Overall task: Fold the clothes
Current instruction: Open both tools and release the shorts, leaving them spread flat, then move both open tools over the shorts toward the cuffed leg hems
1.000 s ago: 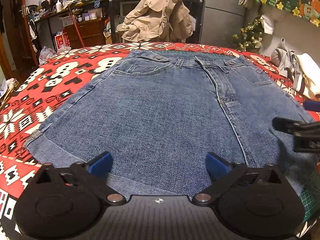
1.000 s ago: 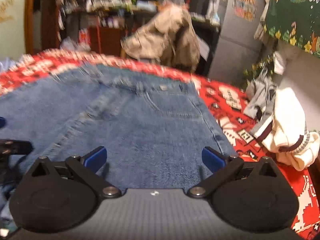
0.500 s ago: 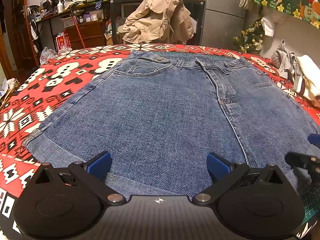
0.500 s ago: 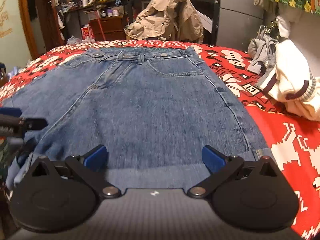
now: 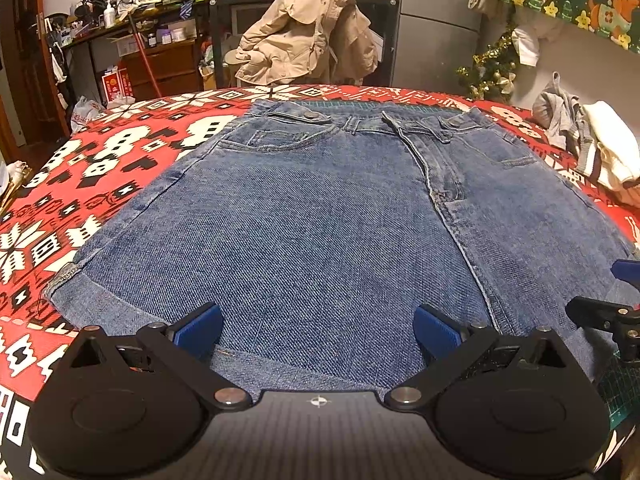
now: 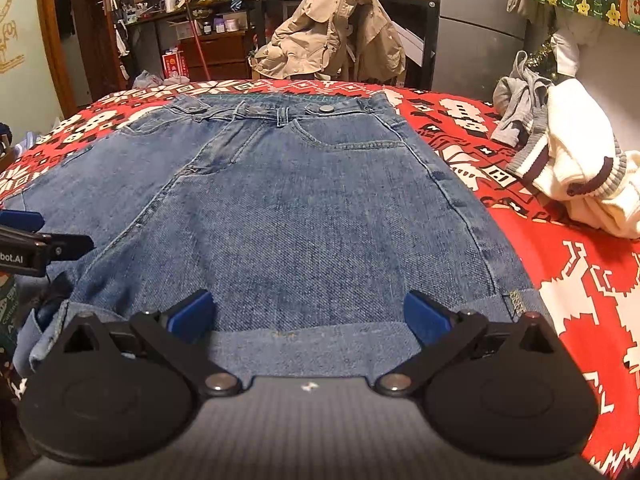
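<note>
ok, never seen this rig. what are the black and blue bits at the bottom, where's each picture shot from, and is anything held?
No robot arm here: a person holds one pair of tongs in each hand, with a fisheye camera on each looking forward along its two blue-tipped fingers. One picture comes from the left tongs, the other from the right tongs. Both are open and hold nothing. Denim shorts lie flat on a red patterned cloth, waistband farthest away. A cream sweater lies to the right.

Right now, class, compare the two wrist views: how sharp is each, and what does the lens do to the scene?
Left wrist view: sharp, denim shorts weave crisp; fisheye bows the red patterned cloth into a dome. Right wrist view: slightly softer, same bulge; white sweater stretched at the edge.
</note>
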`<action>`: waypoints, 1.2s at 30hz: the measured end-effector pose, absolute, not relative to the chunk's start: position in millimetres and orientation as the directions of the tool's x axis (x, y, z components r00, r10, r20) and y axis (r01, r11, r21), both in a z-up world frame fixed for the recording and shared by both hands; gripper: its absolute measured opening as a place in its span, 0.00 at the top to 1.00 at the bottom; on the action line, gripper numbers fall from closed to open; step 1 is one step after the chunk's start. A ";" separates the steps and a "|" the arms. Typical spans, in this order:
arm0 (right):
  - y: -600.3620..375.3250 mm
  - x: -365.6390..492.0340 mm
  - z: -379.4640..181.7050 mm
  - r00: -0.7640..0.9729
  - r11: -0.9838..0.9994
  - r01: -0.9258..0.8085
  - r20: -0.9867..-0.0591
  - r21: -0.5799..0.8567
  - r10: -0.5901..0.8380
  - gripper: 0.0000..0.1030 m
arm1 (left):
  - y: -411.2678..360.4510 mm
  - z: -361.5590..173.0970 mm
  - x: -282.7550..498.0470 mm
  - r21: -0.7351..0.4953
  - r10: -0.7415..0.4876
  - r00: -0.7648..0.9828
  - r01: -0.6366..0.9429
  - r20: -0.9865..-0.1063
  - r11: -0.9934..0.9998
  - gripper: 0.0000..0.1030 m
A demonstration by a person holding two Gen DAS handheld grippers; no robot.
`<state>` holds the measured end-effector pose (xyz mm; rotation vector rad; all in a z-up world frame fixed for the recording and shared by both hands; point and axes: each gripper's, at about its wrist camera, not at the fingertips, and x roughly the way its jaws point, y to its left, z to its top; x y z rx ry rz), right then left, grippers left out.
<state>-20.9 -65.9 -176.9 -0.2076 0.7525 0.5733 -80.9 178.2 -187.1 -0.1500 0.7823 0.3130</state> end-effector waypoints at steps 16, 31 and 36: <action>-71.1 -15.9 -157.7 0.580 0.813 -0.574 -0.652 0.097 0.487 0.01 | 213.3 -155.9 -76.7 -0.127 0.188 0.697 -0.374 -0.692 0.919 0.02; -18.1 -12.0 -180.9 0.591 0.760 -0.649 -0.654 -0.037 0.473 0.01 | 199.0 -181.7 -56.9 -0.019 0.211 0.626 -0.340 -0.751 0.940 0.01; -33.2 -20.3 -177.2 0.551 0.753 -0.658 -0.687 -0.008 0.474 0.01 | 200.6 -172.7 -66.0 -0.050 0.191 0.644 -0.336 -0.741 0.941 0.10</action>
